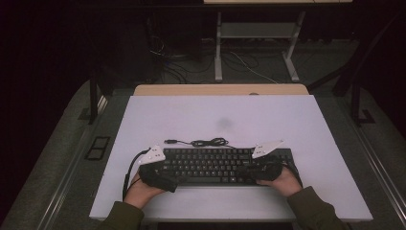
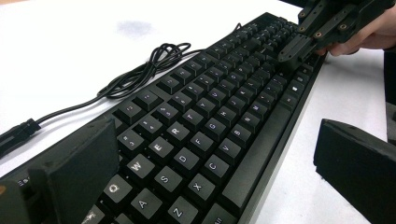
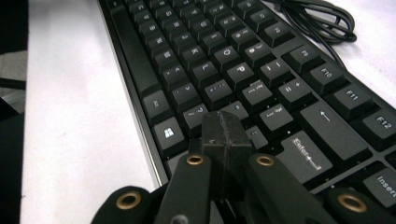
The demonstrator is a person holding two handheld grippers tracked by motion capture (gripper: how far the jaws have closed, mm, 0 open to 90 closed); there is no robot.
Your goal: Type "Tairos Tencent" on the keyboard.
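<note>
1. A black keyboard (image 1: 218, 165) lies flat near the front edge of the white table (image 1: 297, 124), its long side toward the person. Its cable (image 1: 203, 142) is bunched in a loose coil just behind it.

2. The left gripper (image 1: 160, 179) sits at the keyboard's left end with its jaws spread wide; in the left gripper view one jaw stands over the far-left keys and the other hangs off the front edge, above the table. It grips nothing.

3. The right gripper (image 3: 226, 135) has its jaws pressed together into a single tip, holding nothing, and that tip is down among the keys at the right of the letter block, just beside the shift row (whether it actually presses a key I cannot tell).

4. The step in hand looks like typing or poking keys with the closed right tip while the left stands by.

5. The next move likely calls for a small lift and a careful aim, so the tip lands on one key and not two.
</note>
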